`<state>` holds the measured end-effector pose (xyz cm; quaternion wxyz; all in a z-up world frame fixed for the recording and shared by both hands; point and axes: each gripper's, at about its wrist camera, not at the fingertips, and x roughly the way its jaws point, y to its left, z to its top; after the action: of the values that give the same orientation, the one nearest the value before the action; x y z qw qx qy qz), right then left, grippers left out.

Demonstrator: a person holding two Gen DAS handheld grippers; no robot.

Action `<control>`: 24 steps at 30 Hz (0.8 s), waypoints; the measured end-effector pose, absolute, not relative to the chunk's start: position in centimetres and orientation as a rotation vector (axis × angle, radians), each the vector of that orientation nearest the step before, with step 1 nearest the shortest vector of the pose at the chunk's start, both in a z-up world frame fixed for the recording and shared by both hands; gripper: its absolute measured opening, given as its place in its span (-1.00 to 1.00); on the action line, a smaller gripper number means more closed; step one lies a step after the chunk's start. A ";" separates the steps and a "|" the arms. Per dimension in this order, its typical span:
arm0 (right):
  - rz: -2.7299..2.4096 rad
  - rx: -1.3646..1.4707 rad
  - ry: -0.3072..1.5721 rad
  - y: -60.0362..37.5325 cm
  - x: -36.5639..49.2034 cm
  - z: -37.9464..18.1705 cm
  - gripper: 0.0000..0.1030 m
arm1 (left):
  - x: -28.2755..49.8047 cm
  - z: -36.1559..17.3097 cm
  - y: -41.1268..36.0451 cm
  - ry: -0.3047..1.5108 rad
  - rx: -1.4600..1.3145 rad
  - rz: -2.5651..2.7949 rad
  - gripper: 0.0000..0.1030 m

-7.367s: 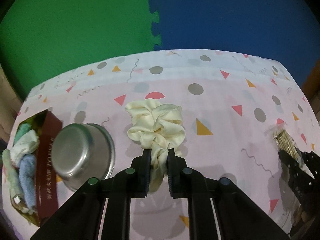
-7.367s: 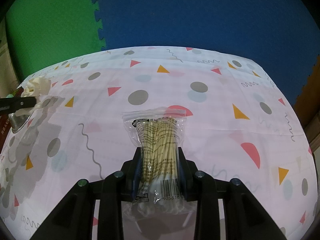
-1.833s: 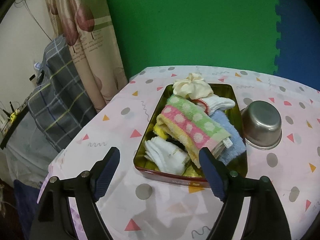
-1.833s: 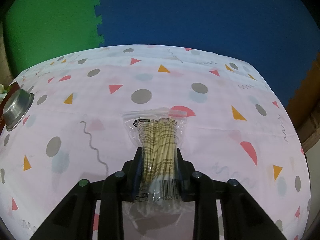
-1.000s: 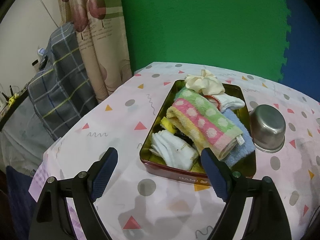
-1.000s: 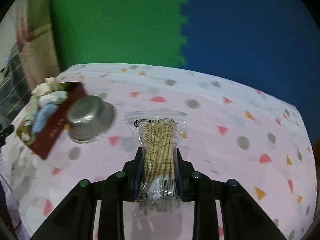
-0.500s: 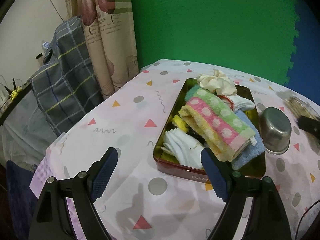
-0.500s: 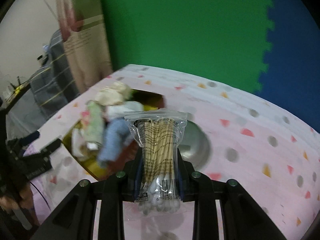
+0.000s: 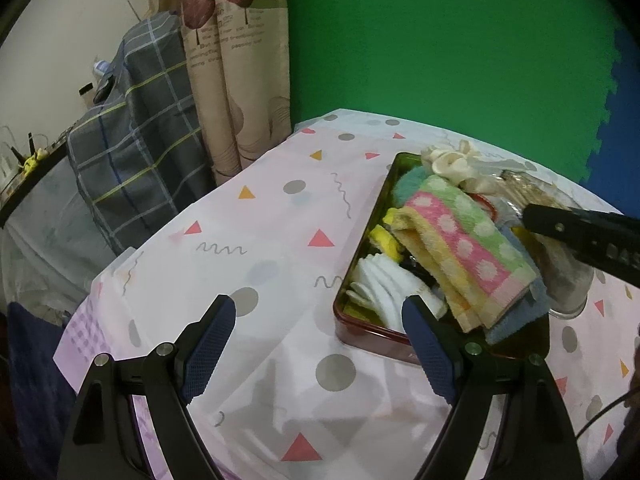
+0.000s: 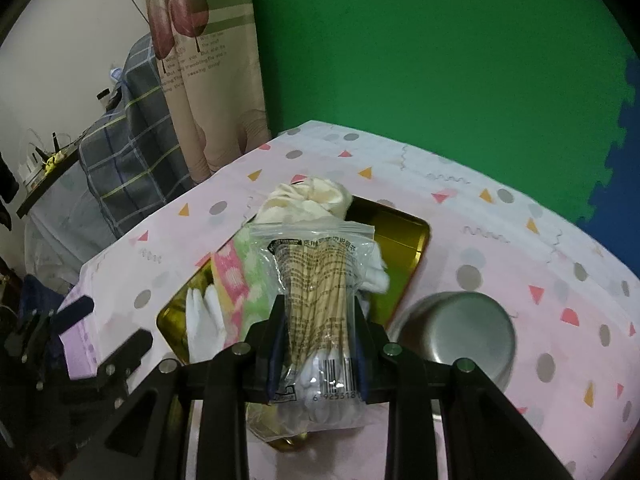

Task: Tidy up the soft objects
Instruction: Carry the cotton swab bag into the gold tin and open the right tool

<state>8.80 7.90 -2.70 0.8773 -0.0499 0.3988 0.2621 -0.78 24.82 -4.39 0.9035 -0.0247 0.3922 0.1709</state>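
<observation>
Left wrist view first: the left gripper (image 9: 316,328) has its jaws spread wide with nothing between them, hanging over the pink tablecloth (image 9: 260,240) with its dots, triangles and squiggles. At about 3 o'clock from it sits the tin (image 9: 362,330), a shallow rectangular metal box, dark red outside and gold inside, stuffed with soft stuff: a fuzzy striped towel (image 9: 464,248) with white dots on top, white socks (image 9: 384,284) at the near end, a blue cloth (image 9: 516,320) under the towel, and a cream scrunchie (image 9: 450,162) at the far end. The right gripper (image 9: 528,216) pokes in from 3 o'clock over the tin's far side, partly hiding a steel bowl (image 9: 568,280). A curtain (image 9: 236,80) and plaid fabric (image 9: 136,128) are off at 10 o'clock.

Right wrist view: the right gripper (image 10: 318,340) is clamped on a clear zip bag of cotton swabs (image 10: 320,280), crinkly plastic, wooden sticks, barcode at the bottom. The bag hangs above the tin (image 10: 416,248) and blocks its middle. The smooth round bowl (image 10: 460,328) sits at 3 o'clock, just beside the tin.
</observation>
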 end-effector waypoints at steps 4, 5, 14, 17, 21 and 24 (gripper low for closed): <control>0.539 -0.118 0.844 9.6 10.2 -3.4 -0.46 | -0.8 -4.4 25.3 0.814 -0.073 0.360 0.61; 0.536 -0.121 0.849 10.2 10.6 -3.6 -0.46 | -0.8 -4.4 25.4 0.815 -0.076 0.361 0.61; 0.499 -0.094 0.858 12.2 13.0 -4.9 -0.42 | -0.7 -4.6 25.9 0.825 -0.106 0.368 0.61; 0.478 -0.102 0.858 12.5 13.3 -5.3 -0.42 | -0.7 -4.6 26.1 0.825 -0.109 0.368 0.61; 0.465 -0.110 0.847 12.7 13.3 -5.3 -0.38 | -0.7 -4.6 26.1 0.827 -0.112 0.367 0.61; 0.448 -0.117 0.837 12.6 12.8 -4.9 -0.04 | -0.7 -4.7 26.3 0.826 -0.118 0.367 0.61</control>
<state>12.82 12.62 -4.85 0.8878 -0.0564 0.4029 0.2153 -0.70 26.25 -4.65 0.8980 -0.0569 0.3988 0.1770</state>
